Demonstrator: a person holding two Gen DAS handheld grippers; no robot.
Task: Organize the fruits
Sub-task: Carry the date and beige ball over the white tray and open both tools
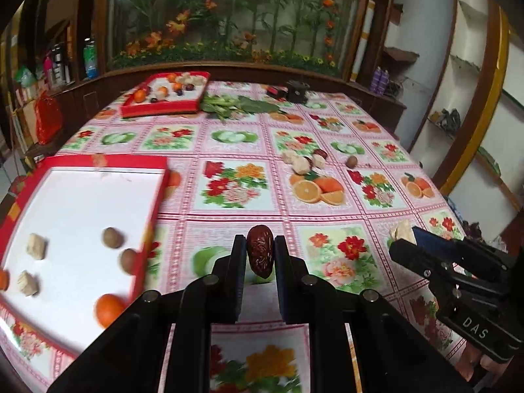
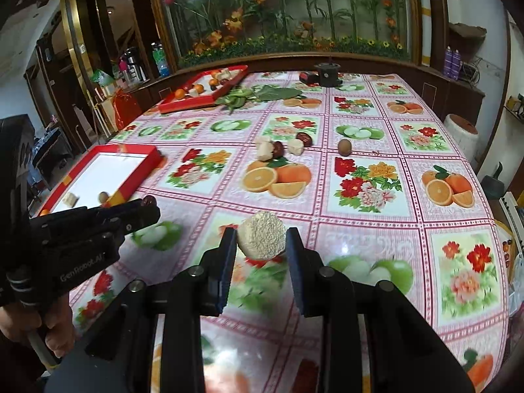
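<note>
Red date [image 1: 260, 250] pinched upright between left gripper [image 1: 260, 245] jaws.

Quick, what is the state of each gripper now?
Left gripper: shut on the red date.
Right gripper: shut on the pale crumbly cake.

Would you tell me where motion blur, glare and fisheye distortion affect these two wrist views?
Left wrist view: the near red tray and its orange are smeared by motion, while the gripped date stays sharp; the room's edges bow. Right wrist view: the tablecloth blurs near the camera and shines with glare; the held crumbly piece is crisp.
</note>
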